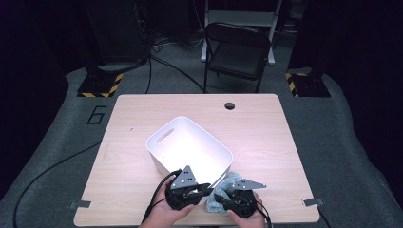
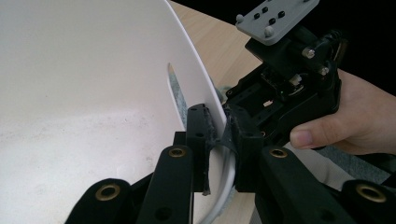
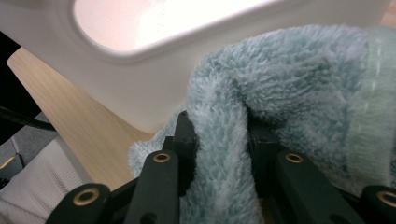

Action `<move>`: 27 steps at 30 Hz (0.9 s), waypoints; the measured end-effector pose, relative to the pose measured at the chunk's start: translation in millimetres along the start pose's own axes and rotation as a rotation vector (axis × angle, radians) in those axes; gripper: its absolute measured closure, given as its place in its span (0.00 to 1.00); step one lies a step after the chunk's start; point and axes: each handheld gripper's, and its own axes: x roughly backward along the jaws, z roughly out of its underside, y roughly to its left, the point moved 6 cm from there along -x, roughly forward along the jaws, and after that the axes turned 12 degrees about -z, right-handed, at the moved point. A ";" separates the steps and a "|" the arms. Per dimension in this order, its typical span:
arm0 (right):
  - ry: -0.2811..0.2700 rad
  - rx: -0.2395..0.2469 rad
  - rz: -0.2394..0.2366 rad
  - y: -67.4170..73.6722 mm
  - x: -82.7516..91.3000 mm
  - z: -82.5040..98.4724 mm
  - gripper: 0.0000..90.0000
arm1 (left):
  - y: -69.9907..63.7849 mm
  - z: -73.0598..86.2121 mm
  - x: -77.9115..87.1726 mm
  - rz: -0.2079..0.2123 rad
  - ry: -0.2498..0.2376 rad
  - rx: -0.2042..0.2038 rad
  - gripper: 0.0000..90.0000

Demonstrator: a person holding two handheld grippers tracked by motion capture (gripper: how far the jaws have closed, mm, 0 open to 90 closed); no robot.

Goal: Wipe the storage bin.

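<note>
A white plastic bin (image 1: 164, 137) stands near the middle of the wooden table, turned at an angle, and looks empty inside. My left gripper (image 1: 202, 191) is shut on the bin's near wall (image 2: 198, 88), one jaw inside and one outside. A fluffy light-blue towel (image 1: 222, 191) lies bunched against the bin's near right corner. My right gripper (image 1: 228, 199) is shut on a fold of that towel (image 3: 224, 154), just below the bin's handle slot (image 3: 154, 21). In the left gripper view the right gripper's body (image 2: 289, 88) and the hand holding it sit close beyond the wall.
The table (image 1: 266, 137) is light wood with a round cable hole (image 1: 230, 105) at its far edge. A black folding chair (image 1: 236, 52) stands behind it. Cables trail across the grey floor at left. Tape tabs mark the table's near corners.
</note>
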 end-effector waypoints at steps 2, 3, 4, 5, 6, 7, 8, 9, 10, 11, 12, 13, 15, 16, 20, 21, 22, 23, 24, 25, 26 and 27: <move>0.003 -0.011 -0.011 -0.3 0.4 -0.2 0.78 | -0.5 0.1 -0.2 -0.001 -0.004 0.002 0.90; 0.001 -0.011 -0.012 -0.9 1.2 -0.3 0.78 | -0.5 -0.1 -0.4 0.000 -0.002 0.004 0.90; -0.003 -0.017 -0.015 -0.4 1.5 -0.4 0.78 | -0.7 -0.2 -0.7 -0.005 -0.004 0.008 0.90; -0.006 -0.012 -0.016 0.0 2.3 -1.0 0.78 | -0.7 -0.3 -0.6 -0.004 -0.002 0.008 0.90; -0.011 -0.010 -0.019 1.0 3.7 -2.2 0.78 | -0.8 -0.3 -0.6 -0.003 -0.001 0.007 0.90; -0.015 -0.013 -0.025 3.0 5.2 -3.6 0.78 | -0.8 -0.3 -0.4 -0.001 0.001 0.002 0.90; -0.023 -0.008 -0.027 4.6 7.2 -5.6 0.78 | -0.6 -0.4 -0.5 -0.001 0.000 -0.003 0.90; -0.035 0.005 -0.030 6.3 9.7 -8.4 0.78 | -0.2 -0.5 -0.7 -0.002 -0.001 -0.008 0.90; -0.047 0.005 -0.033 9.5 12.7 -11.2 0.78 | -0.6 -0.6 -0.9 0.000 -0.001 -0.001 0.90; -0.063 0.016 -0.032 12.2 16.1 -14.7 0.78 | -0.6 -0.7 -1.2 -0.003 -0.004 0.003 0.89; -0.079 0.028 -0.029 15.0 19.5 -18.6 0.78 | -0.4 -0.7 -1.3 -0.001 -0.002 0.001 0.89; -0.090 0.045 -0.025 17.7 23.3 -22.4 0.78 | -0.3 -0.8 -1.4 0.001 0.000 -0.001 0.89; -0.122 0.078 -0.022 22.7 30.7 -30.3 0.77 | -0.6 -0.9 -1.7 0.008 0.001 0.001 0.89; -0.138 0.091 -0.021 24.4 34.8 -34.1 0.77 | -0.6 -1.1 -2.0 0.007 -0.002 -0.003 0.89; -0.180 0.109 -0.014 30.7 46.5 -41.9 0.77 | -3.4 -1.5 -3.0 0.011 -0.004 -0.003 0.88; -0.180 0.118 -0.006 31.2 48.2 -42.3 0.77 | -4.6 -1.7 -3.7 0.003 -0.008 -0.006 0.88; -0.176 0.129 -0.001 31.3 48.1 -42.2 0.78 | -5.3 -1.9 -4.0 0.002 -0.009 -0.008 0.88; -0.172 0.137 0.003 30.9 47.8 -41.4 0.78 | -5.9 -2.1 -4.1 0.004 -0.006 -0.005 0.88; -0.168 0.134 -0.002 30.4 47.0 -40.1 0.78 | -5.6 -2.3 -4.0 0.008 -0.001 -0.001 0.88; -0.159 0.130 -0.008 29.3 45.5 -38.4 0.78 | -5.2 -2.5 -4.3 0.007 -0.001 -0.003 0.88; -0.148 0.129 -0.005 27.7 43.6 -36.4 0.78 | -5.1 -2.7 -4.4 0.006 -0.001 -0.004 0.88; -0.140 0.124 -0.004 27.0 41.1 -34.0 0.78 | -5.3 -2.8 -4.6 0.007 0.000 -0.003 0.88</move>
